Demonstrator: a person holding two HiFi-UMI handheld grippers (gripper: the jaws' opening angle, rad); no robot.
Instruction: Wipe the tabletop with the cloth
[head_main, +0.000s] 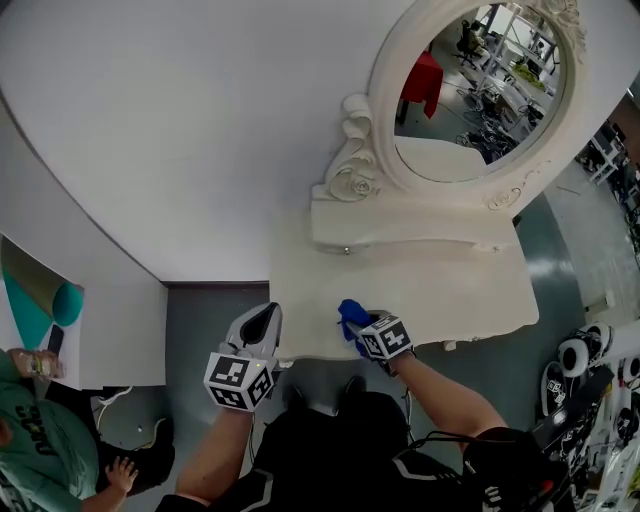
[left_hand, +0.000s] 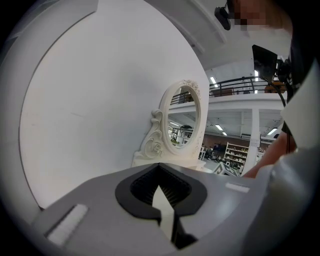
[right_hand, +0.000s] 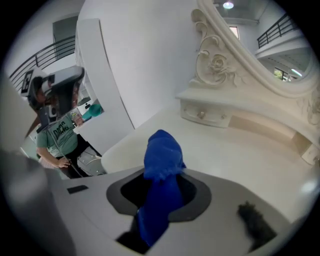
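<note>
Right gripper (right_hand: 155, 216) around blue cloth (right_hand: 162, 155)

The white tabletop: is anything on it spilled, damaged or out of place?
Nothing stands out. The tabletop looks bare and unmarked, and the mirror at its back stands upright. The only other thing there is the blue cloth, bunched in the right gripper near the front edge.
</note>
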